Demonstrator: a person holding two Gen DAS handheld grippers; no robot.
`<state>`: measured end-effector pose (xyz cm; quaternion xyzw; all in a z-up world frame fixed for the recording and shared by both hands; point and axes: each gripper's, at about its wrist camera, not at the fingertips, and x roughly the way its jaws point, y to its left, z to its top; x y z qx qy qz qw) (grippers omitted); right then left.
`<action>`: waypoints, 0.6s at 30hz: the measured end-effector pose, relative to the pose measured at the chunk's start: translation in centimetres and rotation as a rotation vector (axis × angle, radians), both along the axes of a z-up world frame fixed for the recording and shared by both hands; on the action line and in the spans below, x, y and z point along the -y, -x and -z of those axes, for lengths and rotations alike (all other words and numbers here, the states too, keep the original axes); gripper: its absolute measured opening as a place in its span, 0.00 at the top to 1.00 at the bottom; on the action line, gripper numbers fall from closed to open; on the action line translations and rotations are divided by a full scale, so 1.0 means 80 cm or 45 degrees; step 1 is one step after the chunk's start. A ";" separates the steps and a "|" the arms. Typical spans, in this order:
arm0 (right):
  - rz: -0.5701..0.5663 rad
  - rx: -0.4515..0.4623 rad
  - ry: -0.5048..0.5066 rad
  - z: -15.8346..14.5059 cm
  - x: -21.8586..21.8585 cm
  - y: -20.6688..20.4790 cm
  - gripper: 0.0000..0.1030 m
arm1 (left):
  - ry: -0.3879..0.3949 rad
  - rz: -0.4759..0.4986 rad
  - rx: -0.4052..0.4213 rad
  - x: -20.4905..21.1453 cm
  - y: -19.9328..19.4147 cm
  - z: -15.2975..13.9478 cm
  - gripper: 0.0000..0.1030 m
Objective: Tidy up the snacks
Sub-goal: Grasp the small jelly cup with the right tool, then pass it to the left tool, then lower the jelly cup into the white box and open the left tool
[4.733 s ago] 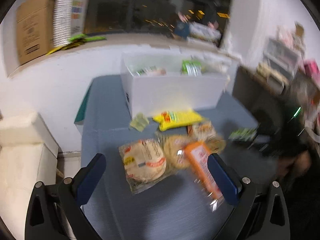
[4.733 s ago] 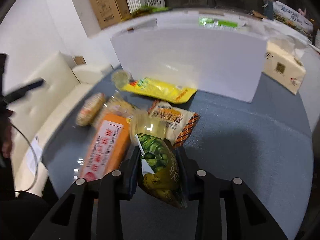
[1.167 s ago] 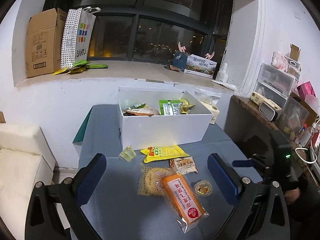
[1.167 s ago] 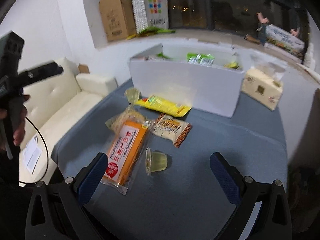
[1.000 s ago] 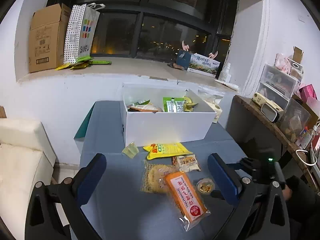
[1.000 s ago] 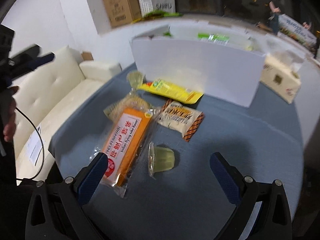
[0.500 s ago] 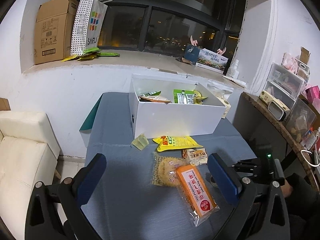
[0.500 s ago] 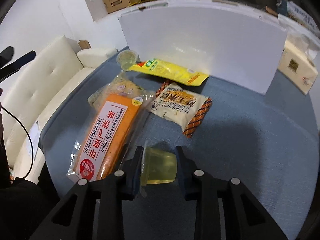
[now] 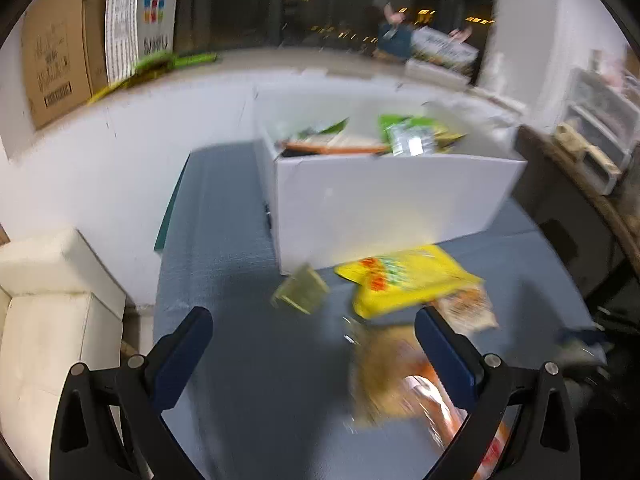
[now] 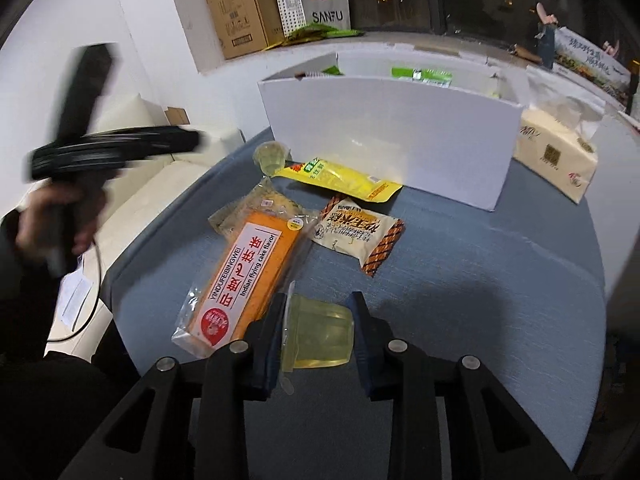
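Right tool (image 10: 318, 330) pinches a jelly cup (image 10: 320, 336) low over the table (image 10: 500, 280). Left tool (image 9: 312, 344) spread, empty. White box (image 10: 392, 144) holds several packets, apparently; five snacks remain outside it.

- The left wrist view is smeared by motion blur: the yellow snack packet (image 9: 404, 280) and the white cardboard box (image 9: 384, 204) have soft edges.
- The right wrist view is sharp at its centre; print on the orange cake wrapper (image 10: 244, 276) reads clearly, while the person's hand holding the black gripper handle (image 10: 60, 216) at its left edge is streaked.
- Indoor light falls from overhead; the window glass is dark.
- A soft shadow lies on the grey-blue tablecloth (image 10: 480, 280).
- Fisheye bending curves the edges, with black corners.
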<state>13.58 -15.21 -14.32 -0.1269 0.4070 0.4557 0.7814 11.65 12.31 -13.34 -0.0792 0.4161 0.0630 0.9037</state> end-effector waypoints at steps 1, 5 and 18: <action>0.006 -0.001 -0.006 -0.002 0.004 0.001 0.68 | 0.021 -0.027 -0.039 -0.007 -0.016 0.013 0.00; 0.028 -0.003 -0.013 -0.004 0.013 0.004 0.68 | 0.062 -0.088 -0.111 -0.022 -0.052 0.042 0.01; 0.021 -0.028 -0.010 0.004 0.011 0.005 0.68 | -0.004 -0.023 -0.133 -0.009 -0.062 0.062 0.51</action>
